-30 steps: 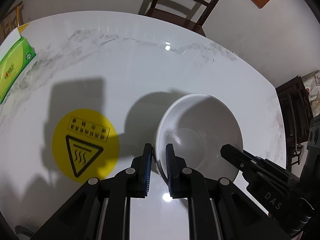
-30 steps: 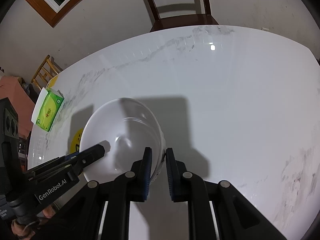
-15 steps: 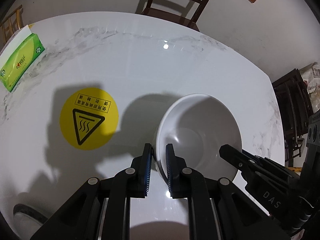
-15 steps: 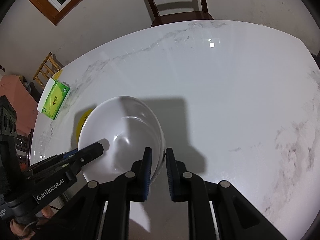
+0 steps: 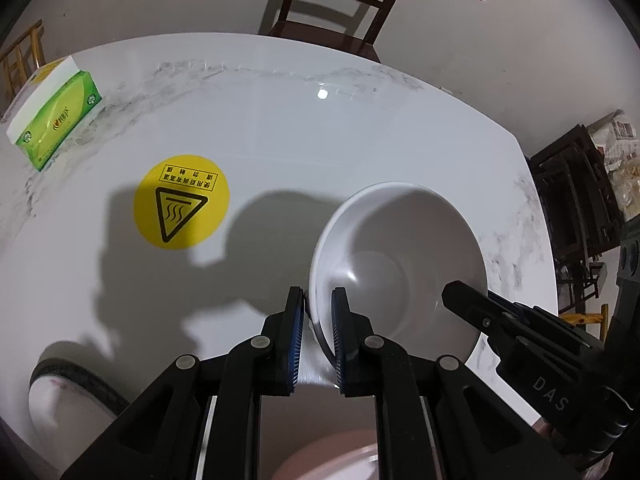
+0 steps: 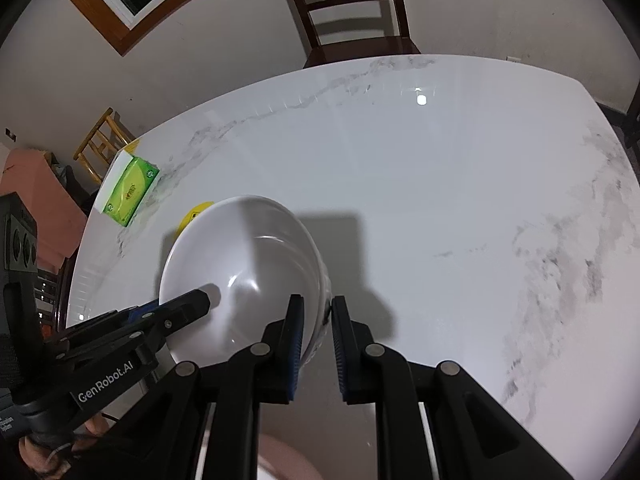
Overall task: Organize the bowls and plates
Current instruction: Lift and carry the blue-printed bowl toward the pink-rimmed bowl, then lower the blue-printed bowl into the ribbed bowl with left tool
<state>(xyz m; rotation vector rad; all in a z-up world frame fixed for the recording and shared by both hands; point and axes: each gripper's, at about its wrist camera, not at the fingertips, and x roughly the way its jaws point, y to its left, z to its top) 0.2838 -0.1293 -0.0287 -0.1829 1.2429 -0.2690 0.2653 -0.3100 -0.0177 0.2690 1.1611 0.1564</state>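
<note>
White marble desk (image 5: pixel 280 128) filled most of both views, w/ a dark chair (image 6: pixel 352 12) behind at top centre, green tissue box (image 5: pixel 56 120) at upper left and a yellow warning sticker (image 5: pixel 181 201) left of centre. White bowl (image 5: pixel 400 264) hung above the desk at right of centre in the left view, gripped from both sides: left gripper (image 5: pixel 317 340) was clamped narrow on its near rim, right gripper (image 6: pixel 317 340) likewise on the opposite rim. Pinkish dish (image 5: pixel 332 460) showed at bottom edge, another plate (image 5: pixel 64 400) at lower left. Best approach, I'd judge: keep both grips level, move together, lower slowly onto whichever stack it's meant for.
</note>
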